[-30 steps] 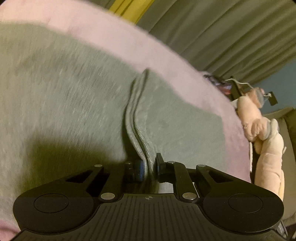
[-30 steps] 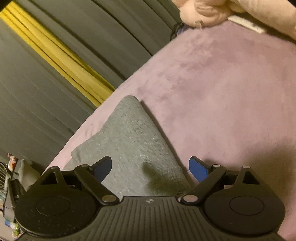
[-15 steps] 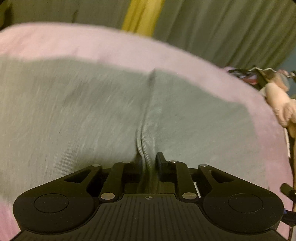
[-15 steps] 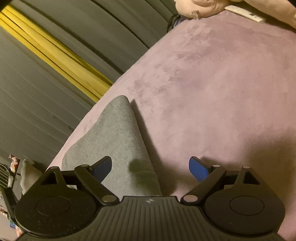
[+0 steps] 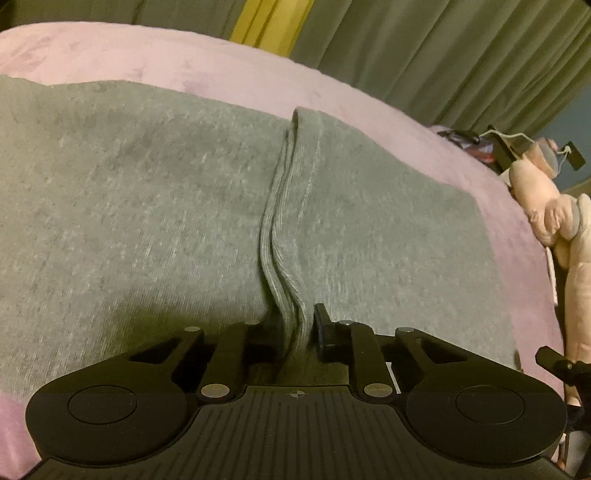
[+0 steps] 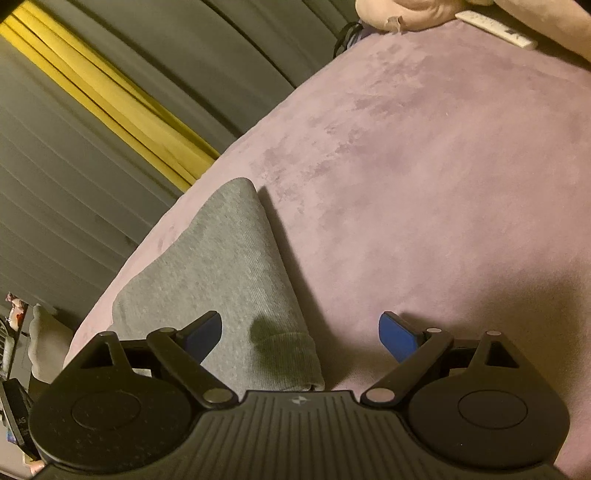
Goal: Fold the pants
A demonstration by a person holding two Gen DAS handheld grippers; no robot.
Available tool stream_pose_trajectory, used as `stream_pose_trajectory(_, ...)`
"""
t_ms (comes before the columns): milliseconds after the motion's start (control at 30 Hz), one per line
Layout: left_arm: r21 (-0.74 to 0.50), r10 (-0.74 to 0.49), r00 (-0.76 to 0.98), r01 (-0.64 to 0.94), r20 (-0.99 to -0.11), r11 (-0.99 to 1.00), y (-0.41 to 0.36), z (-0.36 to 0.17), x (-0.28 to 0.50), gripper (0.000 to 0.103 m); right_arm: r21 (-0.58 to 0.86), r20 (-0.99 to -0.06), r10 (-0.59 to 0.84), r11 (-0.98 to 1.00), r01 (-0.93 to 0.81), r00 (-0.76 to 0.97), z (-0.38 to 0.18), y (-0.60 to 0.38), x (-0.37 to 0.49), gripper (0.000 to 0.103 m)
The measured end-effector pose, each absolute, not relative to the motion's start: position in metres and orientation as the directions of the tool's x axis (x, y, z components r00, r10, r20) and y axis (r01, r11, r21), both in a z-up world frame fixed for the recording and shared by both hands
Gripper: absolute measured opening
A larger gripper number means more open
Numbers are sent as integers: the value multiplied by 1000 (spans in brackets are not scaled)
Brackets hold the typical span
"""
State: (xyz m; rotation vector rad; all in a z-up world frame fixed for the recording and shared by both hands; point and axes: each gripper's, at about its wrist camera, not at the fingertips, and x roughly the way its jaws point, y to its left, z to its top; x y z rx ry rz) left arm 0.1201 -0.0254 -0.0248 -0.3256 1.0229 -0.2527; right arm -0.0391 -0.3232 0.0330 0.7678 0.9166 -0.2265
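Grey pants (image 5: 147,221) lie spread on a pink bed cover (image 5: 184,62). A doubled ribbed edge (image 5: 291,206) of the pants runs from the far side straight into my left gripper (image 5: 295,325). Its jaws are closing, and the edge is pinched between them. In the right wrist view a narrow folded end of the pants (image 6: 229,258) lies on the cover (image 6: 424,184). My right gripper (image 6: 299,325) hovers open above that end. The blue pads (image 6: 397,336) stand wide apart, with the cloth's rolled corner under the gap and untouched.
Grey-green curtains (image 5: 443,55) with a yellow strip (image 5: 269,22) hang behind the bed. A pink plush toy (image 5: 546,206) lies at the bed's right edge. A white remote (image 6: 495,29) rests near the plush at the far side. Clutter stands off the bed's left edge (image 6: 14,362).
The left view has rolled, so the ribbed edge now runs upright into the jaws. In the right view the pants' end narrowed, then widened again slightly; the right gripper stayed open.
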Motion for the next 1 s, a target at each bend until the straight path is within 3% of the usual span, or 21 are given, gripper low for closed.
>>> stream_pose_trajectory(200,-286,-271,659,88,-701,954,-28,3,93,15,447,-782,140,806,389,608,45,-302,-30,92)
stream_pose_trajectory(300,-226,-225,660,85,-717,970,-27,-1,90,17,406,-792,136,846,347,595,49,-291,-24,95)
stream_pose_trajectory(367,-193,-207,598,90,-774,977,-28,-15,95,20,389,-814,138,850,354,564,46,-291,-19,95)
stream_pose_trajectory(400,-185,-204,584,93,-785,978,-28,-19,97,28,387,-825,142,847,364,546,43,-291,-16,95)
stream_pose_trajectory(533,-226,-231,599,85,-767,970,-27,-12,104,41,410,-846,168,811,417,506,32,-301,-13,95)
stream_pose_trajectory(600,-239,-230,609,69,-759,969,-26,-9,113,42,421,-848,172,792,442,501,29,-306,-14,95)
stream_pose_trajectory(867,-228,-203,614,39,-762,973,-35,-2,164,38,376,-865,157,832,408,477,32,-296,-11,95)
stream_pose_trajectory(1000,-146,-151,637,61,-756,987,-43,-7,166,24,354,-879,150,841,409,452,29,-294,-8,95)
